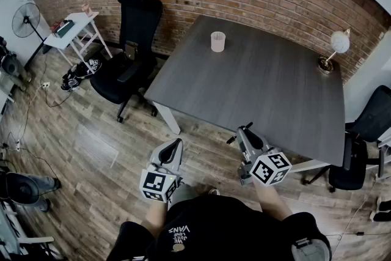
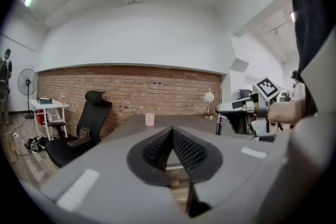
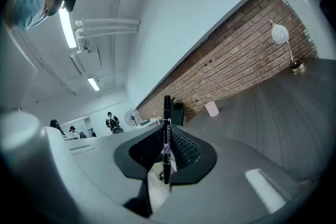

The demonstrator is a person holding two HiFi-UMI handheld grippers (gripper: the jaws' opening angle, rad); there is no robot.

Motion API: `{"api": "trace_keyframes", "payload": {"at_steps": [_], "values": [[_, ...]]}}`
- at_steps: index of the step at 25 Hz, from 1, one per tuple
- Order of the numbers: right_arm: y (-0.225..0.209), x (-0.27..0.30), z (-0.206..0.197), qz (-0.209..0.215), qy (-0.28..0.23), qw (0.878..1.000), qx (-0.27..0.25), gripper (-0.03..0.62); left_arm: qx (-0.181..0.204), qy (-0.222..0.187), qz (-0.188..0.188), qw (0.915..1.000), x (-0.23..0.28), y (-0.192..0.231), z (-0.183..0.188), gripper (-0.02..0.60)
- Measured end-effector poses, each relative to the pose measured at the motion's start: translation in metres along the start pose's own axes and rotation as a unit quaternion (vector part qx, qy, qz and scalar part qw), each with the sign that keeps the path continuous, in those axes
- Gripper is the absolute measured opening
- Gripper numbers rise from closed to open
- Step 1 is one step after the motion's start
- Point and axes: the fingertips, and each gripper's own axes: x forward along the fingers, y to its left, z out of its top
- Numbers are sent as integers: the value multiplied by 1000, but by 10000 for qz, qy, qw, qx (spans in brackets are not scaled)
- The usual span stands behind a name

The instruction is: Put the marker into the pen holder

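A black marker (image 3: 166,139) stands upright between the jaws of my right gripper (image 3: 167,147), which is shut on it. From the head view the same marker (image 1: 239,132) shows crosswise at the tip of the right gripper (image 1: 243,131), just short of the table's near edge. The pen holder (image 1: 218,41), a pale pink cup, stands at the far left of the dark table (image 1: 269,82); it also shows small in both gripper views, pen holder (image 2: 149,119) and pen holder (image 3: 211,108). My left gripper (image 1: 173,150) hangs over the wooden floor, jaws shut and empty, left gripper (image 2: 172,136).
A black office chair (image 1: 131,40) stands left of the table. A globe lamp (image 1: 333,52) sits at the table's far right corner. Another dark chair (image 1: 360,150) is at the right edge. A small white side table (image 1: 70,30) and a fan (image 1: 26,19) stand at the far left.
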Motion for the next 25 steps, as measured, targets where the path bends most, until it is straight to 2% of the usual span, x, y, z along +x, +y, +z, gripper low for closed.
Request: {"api": "trace_keyframes", "payload": {"at_steps": [6,12,25], "values": [[-2,16,1,-18,10,10000,-25,40,-71,45,-70,9999,10,12,-4,52],[-7,53,1,-183,1,9998,-63,40,-120,-32,-228,9997,40,46,-2,52],[-17,174,24,-919,-295,9953,-67,40,-55,-24,-938,9956,127,165,23,52]]}}
